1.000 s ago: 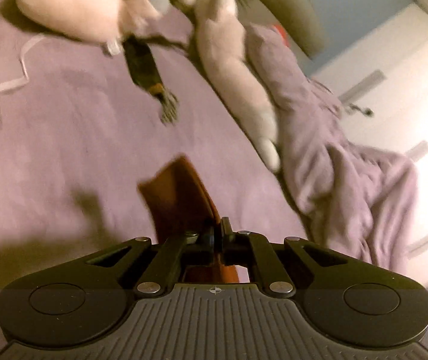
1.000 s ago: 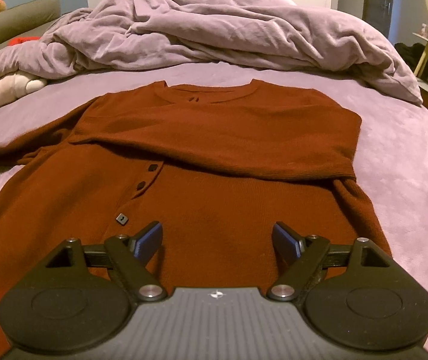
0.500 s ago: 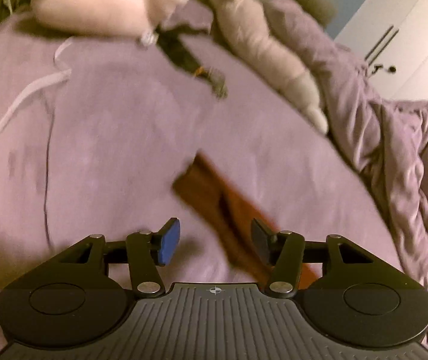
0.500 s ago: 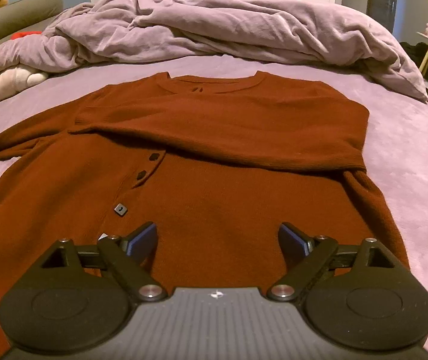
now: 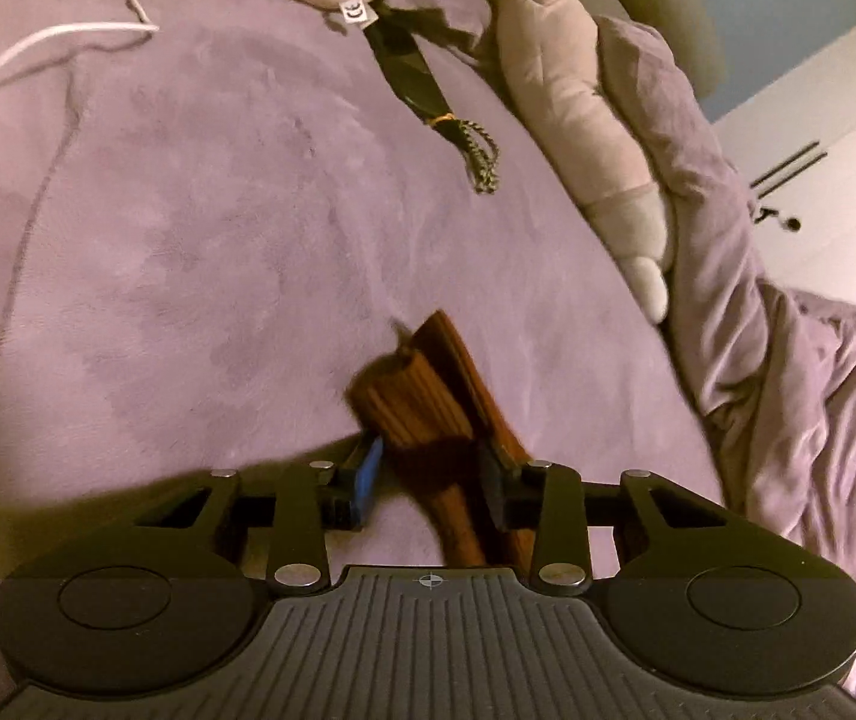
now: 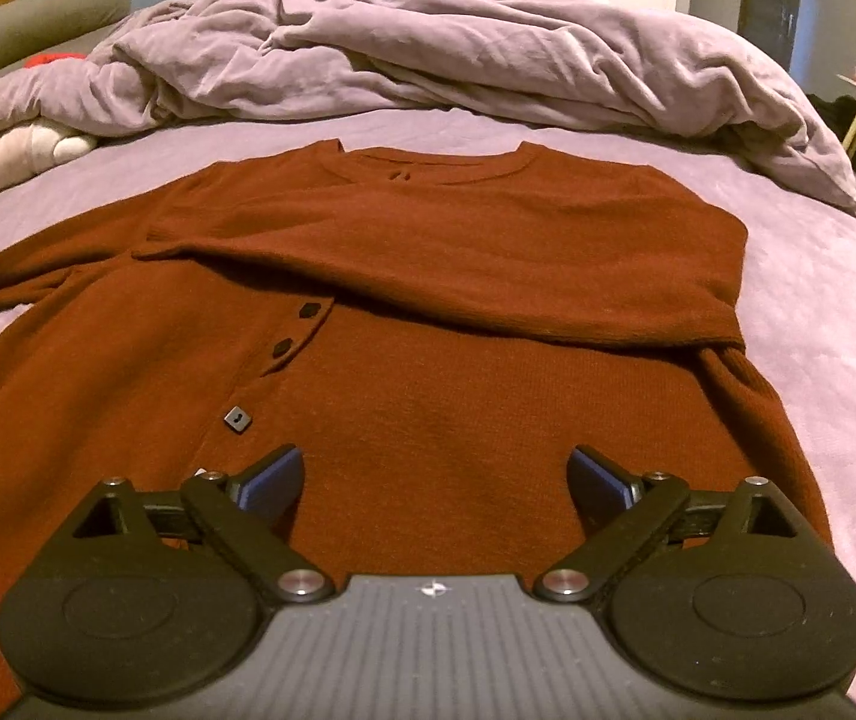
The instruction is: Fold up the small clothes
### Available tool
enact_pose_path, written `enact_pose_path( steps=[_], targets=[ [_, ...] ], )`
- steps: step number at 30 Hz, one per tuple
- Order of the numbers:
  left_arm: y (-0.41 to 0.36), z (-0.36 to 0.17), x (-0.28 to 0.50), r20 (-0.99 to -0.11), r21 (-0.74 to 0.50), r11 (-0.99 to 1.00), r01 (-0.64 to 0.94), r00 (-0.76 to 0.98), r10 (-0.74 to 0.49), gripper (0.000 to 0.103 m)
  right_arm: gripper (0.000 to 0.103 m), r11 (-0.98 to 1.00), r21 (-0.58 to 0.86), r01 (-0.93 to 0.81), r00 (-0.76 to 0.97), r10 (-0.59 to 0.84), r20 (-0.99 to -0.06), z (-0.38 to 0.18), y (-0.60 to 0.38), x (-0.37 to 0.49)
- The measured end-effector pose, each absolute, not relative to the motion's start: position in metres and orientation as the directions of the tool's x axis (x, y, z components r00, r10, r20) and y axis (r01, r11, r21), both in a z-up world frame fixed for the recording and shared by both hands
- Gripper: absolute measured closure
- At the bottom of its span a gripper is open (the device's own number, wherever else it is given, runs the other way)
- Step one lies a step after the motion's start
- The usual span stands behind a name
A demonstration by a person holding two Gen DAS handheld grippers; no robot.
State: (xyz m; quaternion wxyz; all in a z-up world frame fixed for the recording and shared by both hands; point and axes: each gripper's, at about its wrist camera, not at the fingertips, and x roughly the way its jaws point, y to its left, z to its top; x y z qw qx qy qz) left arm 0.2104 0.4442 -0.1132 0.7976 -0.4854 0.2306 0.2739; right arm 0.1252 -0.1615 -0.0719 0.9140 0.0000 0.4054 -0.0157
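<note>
A rust-red buttoned sweater (image 6: pixel 428 372) lies flat on the purple bed, its right sleeve (image 6: pixel 487 252) folded across the chest. My right gripper (image 6: pixel 433 474) hovers over the sweater's lower body, its jaws opening wide with nothing between them. In the left wrist view the sweater's other sleeve (image 5: pixel 422 396) lies stretched out on the sheet, its ribbed cuff bunched up. My left gripper (image 5: pixel 430 471) sits low over that sleeve. Its jaws are closing with the sleeve between the blue pads (image 5: pixel 371 468), and a firm grip does not show.
A crumpled purple duvet (image 6: pixel 428 48) is heaped at the bed's far side. A pale plush toy (image 5: pixel 571 120) lies along its edge. A dark strap with a tassel (image 5: pixel 416 72) and a white cable (image 5: pixel 50 42) lie on the sheet (image 5: pixel 188 240). White wardrobe doors (image 5: pixel 835 180) stand beyond.
My left gripper let the sleeve go, opened, sank toward the bed and now narrows around the cuff. The right gripper's jaws spread a little wider; it stayed in place.
</note>
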Motion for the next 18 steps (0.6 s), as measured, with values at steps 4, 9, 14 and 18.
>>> enact_pose_path(
  steps=[4,9,14,18],
  targets=[
    [0.45,-0.117,0.22,-0.641,-0.651,0.374,-0.661,0.742,0.197,0.092,0.007,1.0,-0.018,0.022,0.668,-0.028,-0.743,-0.072,-0.161,0.128],
    [0.436,-0.092,0.225,-0.658,-0.568,0.478,-0.67,0.718,0.225,0.094,0.007,0.999,-0.023,0.025,0.667,-0.033,-0.744,-0.071,-0.16,0.128],
    [0.393,-0.026,0.221,-0.623,-0.53,0.63,-0.567,0.765,0.165,0.094,0.007,1.0,-0.006,0.022,0.674,-0.019,-0.738,-0.068,-0.163,0.127],
    [0.332,0.044,0.224,-0.557,-0.631,0.676,-0.382,0.829,-0.052,0.094,0.007,0.999,0.024,0.028,0.69,-0.002,-0.724,-0.064,-0.17,0.123]
  ],
)
